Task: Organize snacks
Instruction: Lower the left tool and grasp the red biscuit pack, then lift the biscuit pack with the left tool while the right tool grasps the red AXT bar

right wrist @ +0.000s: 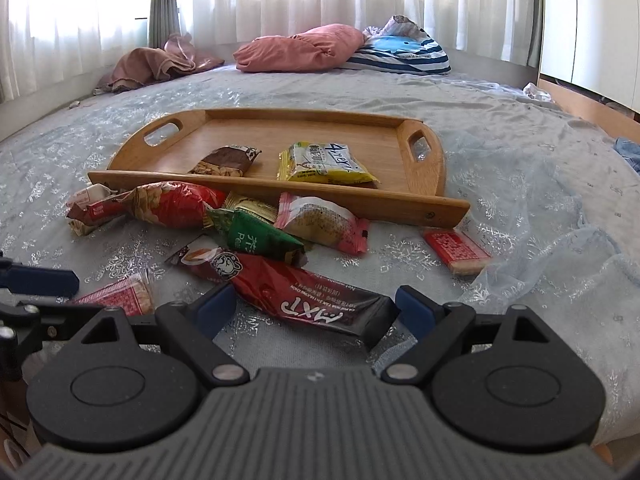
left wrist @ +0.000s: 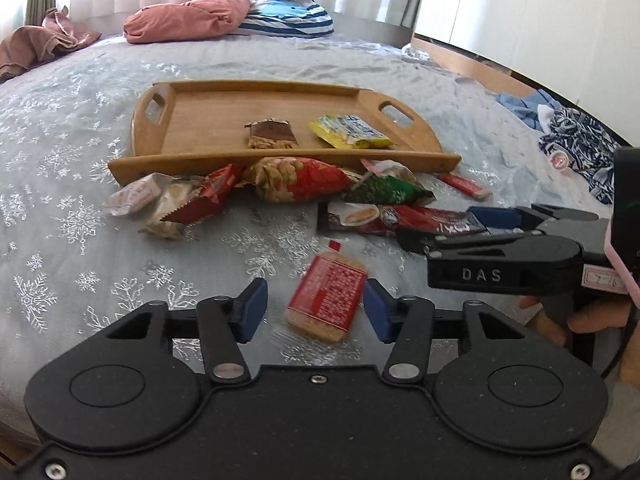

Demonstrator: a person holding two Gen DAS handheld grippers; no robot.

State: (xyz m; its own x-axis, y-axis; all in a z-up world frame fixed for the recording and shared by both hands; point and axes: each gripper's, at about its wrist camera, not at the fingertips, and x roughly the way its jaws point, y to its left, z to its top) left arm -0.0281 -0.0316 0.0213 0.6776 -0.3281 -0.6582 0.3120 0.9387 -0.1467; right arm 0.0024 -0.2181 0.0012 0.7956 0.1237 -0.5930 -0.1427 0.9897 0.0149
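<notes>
Red cracker packet [left wrist: 326, 294] lay between the left gripper's [left wrist: 316, 312] parted fingers, ungripped; right gripper [right wrist: 316, 312] open over the long red packet [right wrist: 304, 292].

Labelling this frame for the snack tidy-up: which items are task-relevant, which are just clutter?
Job:
tray
brown bar and yellow packet, already on it
red wafer pack, between the left gripper fingers
long red pack, between the right gripper fingers
loose snack pile

Lying about:
pink pillow
striped cushion
brown cloth
patterned clothes

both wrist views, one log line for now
left hand-held gripper: open around red wafer pack | right hand-held gripper: open over long red packet | tray: two snacks
</notes>
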